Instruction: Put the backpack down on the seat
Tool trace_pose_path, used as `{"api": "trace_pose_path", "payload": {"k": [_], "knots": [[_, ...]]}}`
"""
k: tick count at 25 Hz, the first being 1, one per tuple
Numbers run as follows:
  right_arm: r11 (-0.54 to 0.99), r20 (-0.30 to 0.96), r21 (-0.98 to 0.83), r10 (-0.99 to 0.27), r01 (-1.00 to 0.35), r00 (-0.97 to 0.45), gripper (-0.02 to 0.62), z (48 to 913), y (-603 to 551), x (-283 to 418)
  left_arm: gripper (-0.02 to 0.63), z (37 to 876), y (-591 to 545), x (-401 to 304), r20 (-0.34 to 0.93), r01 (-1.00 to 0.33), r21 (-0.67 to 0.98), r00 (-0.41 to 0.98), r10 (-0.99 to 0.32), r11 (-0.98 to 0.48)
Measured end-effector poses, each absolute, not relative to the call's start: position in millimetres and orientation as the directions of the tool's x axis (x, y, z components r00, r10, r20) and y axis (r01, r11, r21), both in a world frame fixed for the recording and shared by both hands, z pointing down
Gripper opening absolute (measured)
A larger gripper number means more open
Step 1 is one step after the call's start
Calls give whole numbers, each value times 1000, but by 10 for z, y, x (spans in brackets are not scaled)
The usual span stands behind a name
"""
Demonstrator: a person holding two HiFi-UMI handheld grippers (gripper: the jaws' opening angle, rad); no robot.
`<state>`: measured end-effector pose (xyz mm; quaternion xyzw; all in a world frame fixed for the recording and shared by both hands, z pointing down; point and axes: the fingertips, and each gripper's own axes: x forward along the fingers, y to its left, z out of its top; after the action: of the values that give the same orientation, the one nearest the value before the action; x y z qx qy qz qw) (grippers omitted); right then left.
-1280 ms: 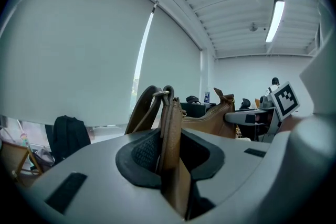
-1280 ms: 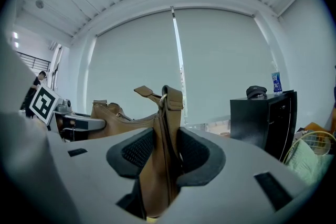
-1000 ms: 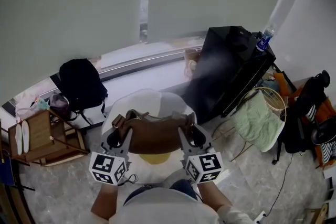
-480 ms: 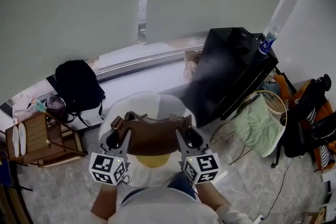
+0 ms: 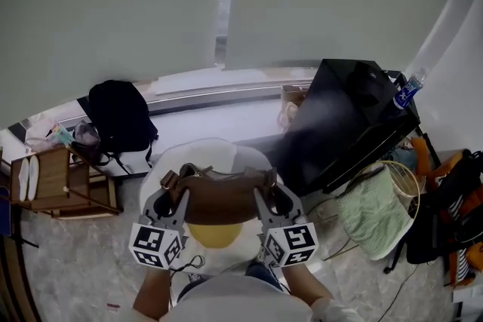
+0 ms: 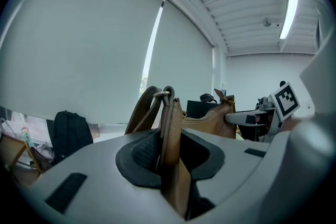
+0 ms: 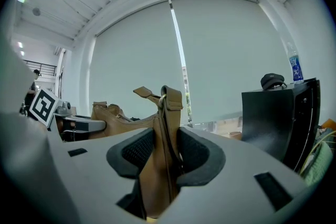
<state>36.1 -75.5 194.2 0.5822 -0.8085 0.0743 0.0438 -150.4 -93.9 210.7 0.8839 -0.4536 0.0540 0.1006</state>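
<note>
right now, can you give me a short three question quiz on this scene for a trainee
1. True or false: the left hand-held gripper and the right hand-held gripper are each shut on one end of the brown leather bag.
2. In the head view, what lies under the bag? A: a white round seat with a yellow cushion. B: a green towel. C: a wooden rack.
3. Fill in: the black fabric backpack stands by the window ledge on the ____ side of the head view.

Key: 1 true; 2 A; 3 left
</note>
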Motion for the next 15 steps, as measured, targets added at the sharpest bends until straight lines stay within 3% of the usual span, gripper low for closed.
{"api": "trace_pose_path", "payload": {"k": [15], "knots": [[343,227,-102,-906,-934,-357,166,2346,-1057,540,104,2483,-1170,-1325,255,-843,145,537,-804,-517]]}}
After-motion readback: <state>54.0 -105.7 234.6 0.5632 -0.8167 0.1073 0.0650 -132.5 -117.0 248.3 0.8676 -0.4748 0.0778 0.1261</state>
